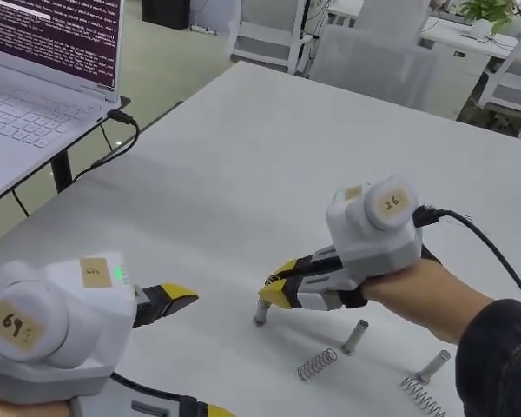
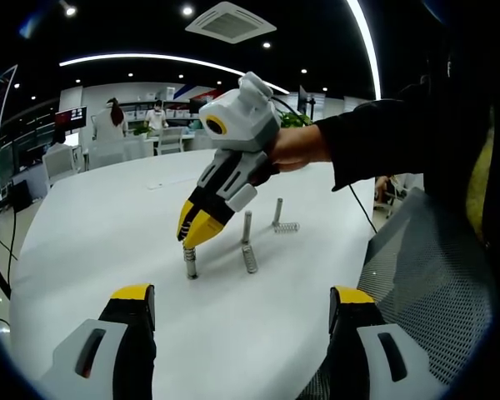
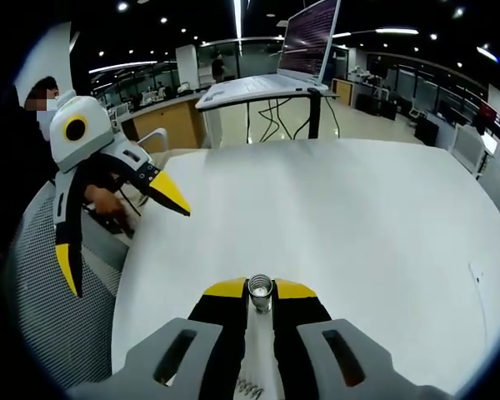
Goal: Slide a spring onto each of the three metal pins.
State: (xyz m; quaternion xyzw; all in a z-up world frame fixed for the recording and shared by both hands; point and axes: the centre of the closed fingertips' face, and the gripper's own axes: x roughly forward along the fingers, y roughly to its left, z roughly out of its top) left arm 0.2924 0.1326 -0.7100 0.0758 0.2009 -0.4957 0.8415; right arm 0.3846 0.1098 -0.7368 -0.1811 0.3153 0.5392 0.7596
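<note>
The right claw (image 1: 276, 291) was closed on a spring (image 3: 259, 290), holding it upright between the jaw tips at the top of the nearest pin (image 1: 260, 313) on the tabletop (image 1: 269, 156). Two other pins (image 1: 354, 337) stood beside it, with loose springs (image 1: 317, 364) lying near them. The left claw (image 2: 242, 300) hung open, apart from them.

left gripper (image 2: 243, 293) "69", right gripper (image 1: 273, 292) "26"

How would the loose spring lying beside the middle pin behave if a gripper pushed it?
The loose spring lies on its side on the smooth white table, so it would probably roll or skid. Its thin open coils suggest it is light and would likely compress or bend under a firm squeeze.
</note>
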